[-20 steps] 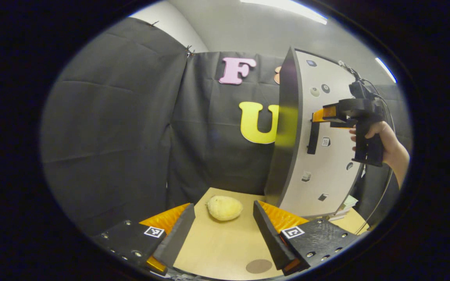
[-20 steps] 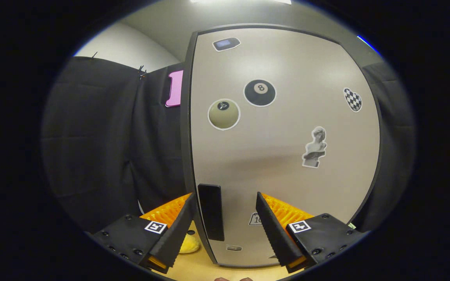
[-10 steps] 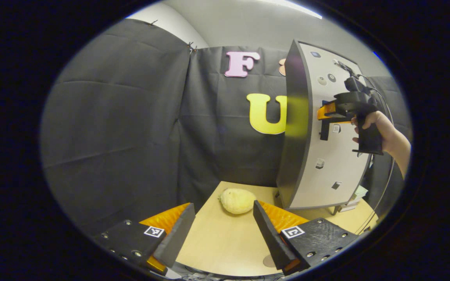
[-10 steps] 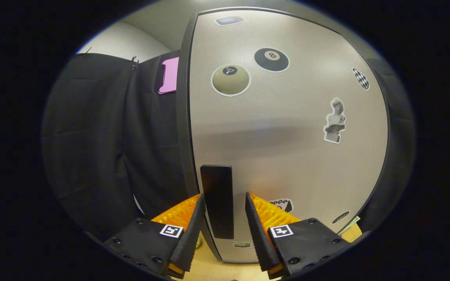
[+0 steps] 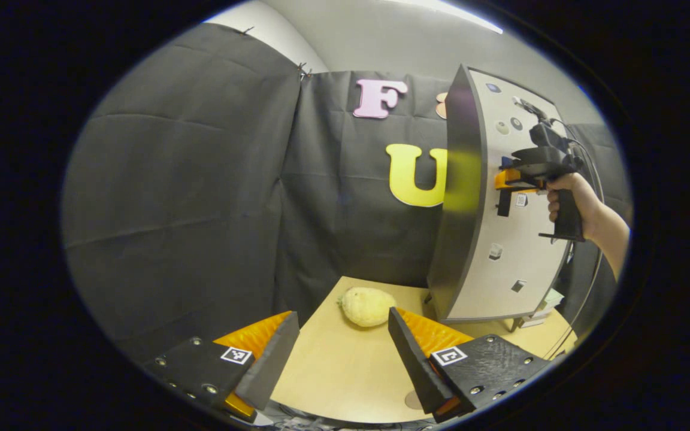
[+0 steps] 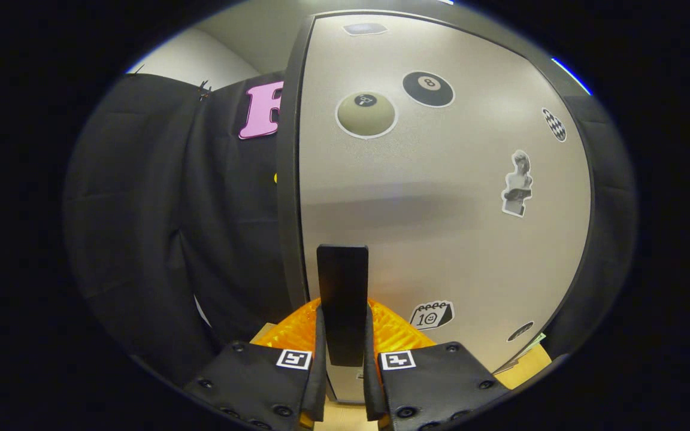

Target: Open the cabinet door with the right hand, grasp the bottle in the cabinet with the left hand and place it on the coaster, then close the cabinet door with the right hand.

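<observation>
- Black cloth walled the booth behind a pale wooden table (image 5: 333, 377).
- On that table stood the cabinet, its door (image 6: 441, 209) closed.
- Right tongs (image 6: 343, 371) pinched the door's dark handle (image 6: 342, 299) from both sides.
- Left tongs (image 5: 339, 359) hung spread over the table, near a yellow lumpy object (image 5: 367, 306) left of the cabinet.
- A coaster (image 5: 412, 400) lay by them.

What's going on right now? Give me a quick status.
Right hand-held gripper shut on door handle. Left hand-held gripper open, above table. Cabinet door closed; yellow lump beside the cabinet.
</observation>
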